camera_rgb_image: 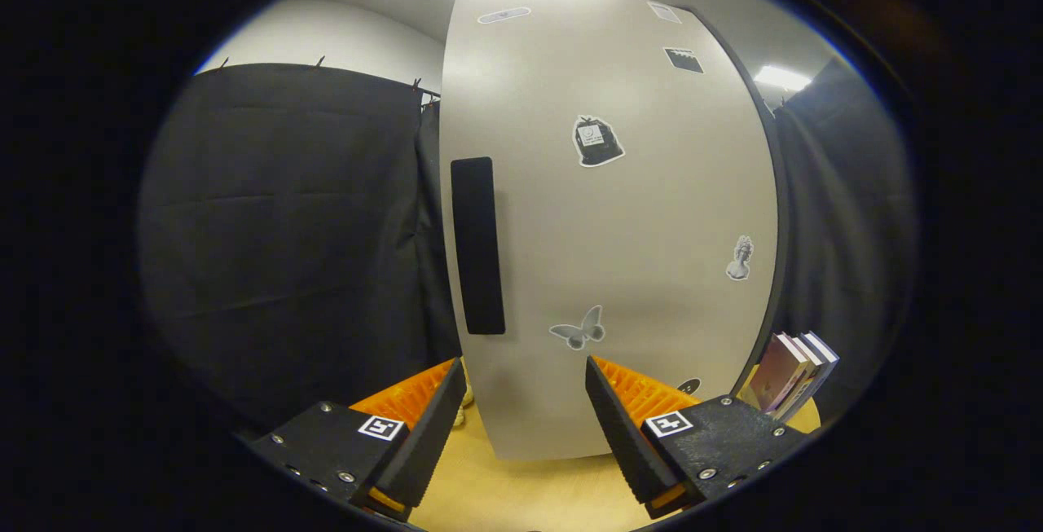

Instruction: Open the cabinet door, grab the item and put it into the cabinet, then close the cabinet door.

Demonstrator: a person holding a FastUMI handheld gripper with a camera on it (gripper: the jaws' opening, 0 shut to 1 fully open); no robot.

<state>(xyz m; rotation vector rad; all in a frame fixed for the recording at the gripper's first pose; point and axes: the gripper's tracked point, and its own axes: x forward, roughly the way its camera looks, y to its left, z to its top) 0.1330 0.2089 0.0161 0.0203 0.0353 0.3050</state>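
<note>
A tall pale grey cabinet door (pixel 619 222) stands shut just ahead of my fingers, dotted with small stickers. Its black vertical handle (pixel 477 245) runs along the door's left edge, above my left finger. My gripper (pixel 525 377) is open, fingers spread wide, nothing between them; the door's lower left part lies in the gap beyond the tips. A small pale item (pixel 463 408) peeks out beside the left finger at the door's foot, mostly hidden.
A few upright books (pixel 794 373) stand to the right of the cabinet on the light wooden tabletop (pixel 521 491). Black cloth (pixel 293 230) hangs on the left and right of the cabinet.
</note>
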